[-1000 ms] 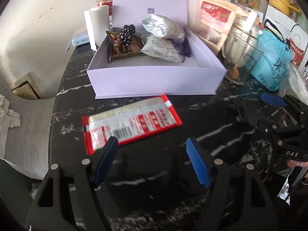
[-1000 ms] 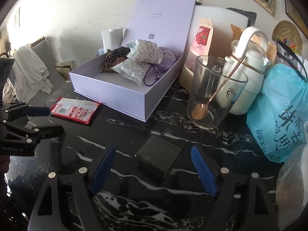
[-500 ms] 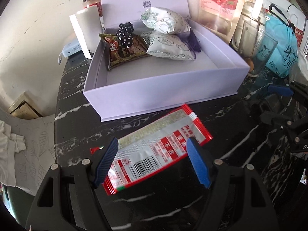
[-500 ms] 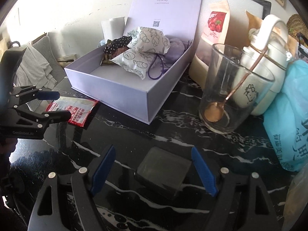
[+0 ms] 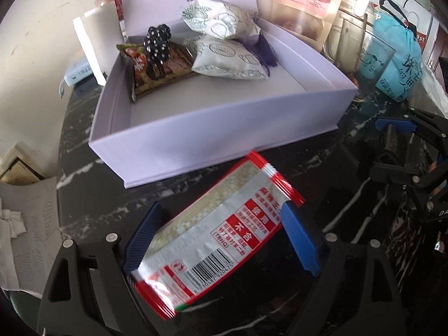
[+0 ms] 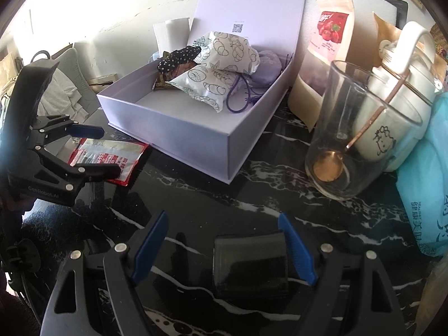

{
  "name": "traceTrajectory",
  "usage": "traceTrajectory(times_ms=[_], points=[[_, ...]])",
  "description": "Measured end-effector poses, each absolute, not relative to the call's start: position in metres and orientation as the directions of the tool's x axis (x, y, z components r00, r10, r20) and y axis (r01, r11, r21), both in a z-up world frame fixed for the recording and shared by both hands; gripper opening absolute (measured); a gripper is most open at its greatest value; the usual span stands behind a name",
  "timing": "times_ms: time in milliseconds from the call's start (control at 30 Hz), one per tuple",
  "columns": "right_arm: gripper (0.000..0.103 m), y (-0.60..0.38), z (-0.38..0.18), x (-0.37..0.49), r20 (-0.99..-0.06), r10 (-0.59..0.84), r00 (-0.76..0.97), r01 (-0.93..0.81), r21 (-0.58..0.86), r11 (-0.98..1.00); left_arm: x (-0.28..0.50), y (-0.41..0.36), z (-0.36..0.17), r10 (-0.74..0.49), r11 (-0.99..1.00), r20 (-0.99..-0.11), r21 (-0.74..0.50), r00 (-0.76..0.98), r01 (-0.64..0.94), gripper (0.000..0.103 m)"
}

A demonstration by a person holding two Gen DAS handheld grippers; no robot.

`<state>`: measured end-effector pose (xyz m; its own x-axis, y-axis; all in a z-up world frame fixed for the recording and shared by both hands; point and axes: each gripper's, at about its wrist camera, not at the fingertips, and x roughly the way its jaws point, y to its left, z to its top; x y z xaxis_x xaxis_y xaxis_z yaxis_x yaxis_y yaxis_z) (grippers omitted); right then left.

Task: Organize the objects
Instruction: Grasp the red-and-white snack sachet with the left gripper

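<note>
Step in hand, as I judge it: pick up two loose items for the lavender box (image 5: 212,134), mid-frame in the left wrist view, lid up, snacks already inside.

Left gripper (image 5: 221,235), lower centre: jaws opening, straddling the red-and-silver snack packet (image 5: 221,229), which lies flat and skewed on the table. Pads appear to stand at its edges; no squeeze seen. Packet is thin and limp, so closing across the short width near the middle and lifting level should stop it folding or sliding out.

Right gripper (image 6: 224,243), lower centre of its view: wide open around the small dark box (image 6: 250,263), which sits nearer the right pad; nothing gripped. Centre it before closing.

Surface: black marble table (image 6: 252,196), glossy, likely slick. Glass with spoon (image 6: 352,140) and blue bag (image 6: 425,196) crowd the right side. Pale wall behind.
</note>
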<state>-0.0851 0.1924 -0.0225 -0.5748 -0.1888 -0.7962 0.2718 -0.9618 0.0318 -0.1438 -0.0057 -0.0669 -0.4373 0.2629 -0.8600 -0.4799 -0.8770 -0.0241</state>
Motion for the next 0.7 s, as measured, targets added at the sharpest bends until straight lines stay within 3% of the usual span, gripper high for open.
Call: traceTrajectory(times_ms=[467, 633, 700], points=[[0.081, 0.195, -0.022, -0.066, -0.789, -0.236, -0.567, 0.300, 0.069, -0.951, -0.097, -0.003, -0.068, 0.236, -0.901, -0.856, -0.016, -0.459, -0.433, 0.086], [0.075, 0.197, -0.023, -0.058, -0.788, -0.231, -0.571, 0.296, 0.065, -0.953, -0.089, -0.005, -0.062, 0.229, -0.917, -0.845, -0.021, -0.483, -0.399, 0.055], [0.063, 0.197, -0.024, -0.056, -0.792, -0.239, -0.562, 0.297, 0.076, -0.952, -0.085, -0.004, -0.061, 0.226, -0.919, -0.842, -0.017, -0.490, -0.395, 0.052]])
